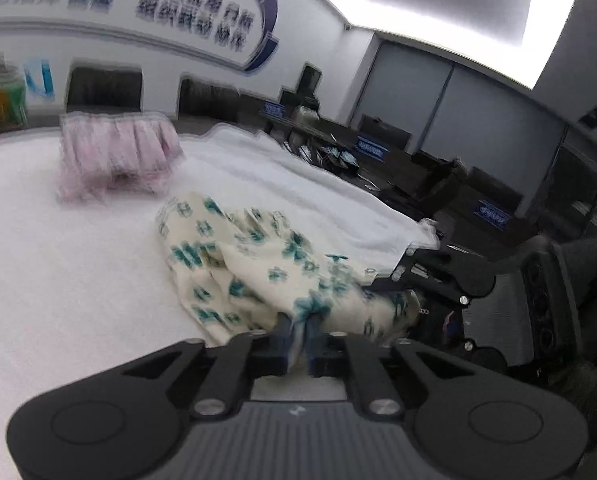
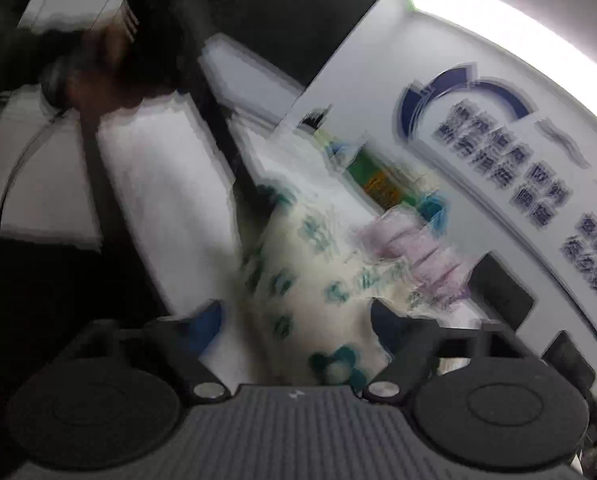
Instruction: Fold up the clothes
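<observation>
**Mia:** What are we folding?

**Ben:** The cream cloth with green flowers (image 1: 258, 264). It lies in a crumpled heap on the white table cover (image 1: 58, 280), near us and a bit to the right. Far behind it on the left sits a pink folded pile (image 1: 114, 152).

**Mia:** Will it be hard to move?

**Ben:** I don't think so. It looks thin, soft and light. It flops and bunches up, so it won't keep its shape. One pinch in the middle would only make a lump.

**Mia:** So where do we grab it?

**Ben:** At an edge or a corner, one in each gripper, then pull it flat.

**Mia:** What is the left gripper (image 1: 298, 330) doing?

**Ben:** Its two fingers are close together with a bit of the near edge of the cloth pinched between them.

**Mia:** And the right gripper (image 2: 298, 316)?

**Ben:** Its fingers stand apart. The cloth (image 2: 318, 280) lies between them, but they aren't squeezing it. That view is very blurry, though.

**Mia:** Could it slip?

**Ben:** Maybe. Thin cloth can slide out of a small pinch.
</observation>
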Motion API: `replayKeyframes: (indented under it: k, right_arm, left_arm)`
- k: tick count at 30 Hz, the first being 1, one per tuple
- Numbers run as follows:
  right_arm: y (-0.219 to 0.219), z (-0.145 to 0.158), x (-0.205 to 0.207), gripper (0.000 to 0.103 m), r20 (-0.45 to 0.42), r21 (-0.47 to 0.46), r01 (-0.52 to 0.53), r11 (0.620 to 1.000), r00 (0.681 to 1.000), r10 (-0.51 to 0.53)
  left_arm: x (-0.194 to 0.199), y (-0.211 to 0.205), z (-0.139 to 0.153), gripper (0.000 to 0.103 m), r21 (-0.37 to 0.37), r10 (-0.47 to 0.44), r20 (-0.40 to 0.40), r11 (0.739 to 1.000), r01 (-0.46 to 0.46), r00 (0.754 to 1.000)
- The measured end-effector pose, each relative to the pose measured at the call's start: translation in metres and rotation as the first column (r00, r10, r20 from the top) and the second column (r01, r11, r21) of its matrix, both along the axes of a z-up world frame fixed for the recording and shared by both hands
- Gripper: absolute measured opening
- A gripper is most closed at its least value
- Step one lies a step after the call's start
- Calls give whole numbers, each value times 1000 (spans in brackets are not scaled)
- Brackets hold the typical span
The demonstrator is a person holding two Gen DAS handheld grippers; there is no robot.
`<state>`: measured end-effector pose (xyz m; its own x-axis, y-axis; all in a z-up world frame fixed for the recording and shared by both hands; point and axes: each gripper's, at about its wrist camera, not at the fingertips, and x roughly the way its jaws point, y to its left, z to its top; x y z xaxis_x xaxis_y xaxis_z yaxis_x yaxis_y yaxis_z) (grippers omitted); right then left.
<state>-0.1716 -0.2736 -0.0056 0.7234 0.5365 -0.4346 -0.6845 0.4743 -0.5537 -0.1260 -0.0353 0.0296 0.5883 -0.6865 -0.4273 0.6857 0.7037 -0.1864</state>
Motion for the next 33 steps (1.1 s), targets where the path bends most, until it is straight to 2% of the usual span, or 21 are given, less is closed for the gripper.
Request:
replayKeyframes:
  k: [1,2,4,6,10,11,13,14,15,16,18,20,21,22,23,27,29,30,31,33]
  right_arm:
    - [-1,2,7,46,-32,3,-7,1000,999,7]
    - [-5,8,13,44,-73,25,-23,999,997,24]
    - [-12,21,25,38,-151,48,-40,998,987,47]
    - [-20,32,36,35,-211,73,-62,995,975,76]
    - [-34,49,53,32,-305,146,-91,985,943,132]
    - [-36,52,56,32,-320,166,-103,981,935,152]
    - [-44,58,55,32,-355,229,-149,962,907,225]
    - [-46,61,55,32,-371,256,-170,952,892,259]
    - [-47,63,53,32,-381,269,-183,945,881,279]
    - [-47,64,52,33,-384,269,-187,945,879,283]
    - [-48,65,50,39,-373,263,-175,949,888,268]
    - [-60,65,43,58,-349,301,-182,936,892,286]
    - [-66,65,39,83,-328,322,-186,928,898,294]
    - [-72,62,35,100,-298,336,-181,924,911,286]
    - [-76,59,33,101,-274,343,-168,924,923,270]
    - [-79,39,40,101,-245,353,-96,930,950,192]
    - [-75,32,49,95,-217,344,-68,937,965,149]
    - [-73,29,54,80,-211,345,-52,937,969,131]
    - [-72,29,62,58,-229,366,-35,930,965,126]
    - [-78,30,80,39,-327,449,13,893,933,151]
  left_arm:
    - [-10,-3,2,68,62,0,94,998,-6,996]
    - [-21,-7,4,87,126,-21,206,992,-6,978]
    - [-37,-20,7,89,245,-119,403,969,18,907]
    - [-39,-40,7,89,365,-234,481,930,49,845]
    - [-21,-75,-10,89,536,-442,474,831,148,762]
    - [-17,-82,-14,89,565,-484,468,807,171,739]
    - [-13,-88,-19,89,589,-548,460,777,222,698]
    - [-10,-88,-19,82,583,-560,433,772,254,706]
    - [-6,-88,-18,75,569,-564,396,770,288,724]
    - [-2,-88,-16,63,553,-568,358,769,322,741]
    - [14,-80,-13,60,466,-535,279,802,375,797]
    - [30,-70,-12,59,378,-502,220,835,401,836]
    - [39,-65,-11,59,326,-485,189,851,411,854]
    - [47,-59,-10,59,274,-469,157,866,418,869]
    - [56,-54,-9,59,223,-457,121,878,424,881]
    - [89,-39,-4,59,44,-429,-22,902,429,903]
    - [103,-34,0,59,-22,-411,-80,911,411,908]
    - [110,-31,1,60,-51,-400,-109,916,397,910]
    - [116,-26,1,60,-76,-380,-131,925,373,915]
    - [119,-20,0,60,-132,-360,-197,931,340,912]
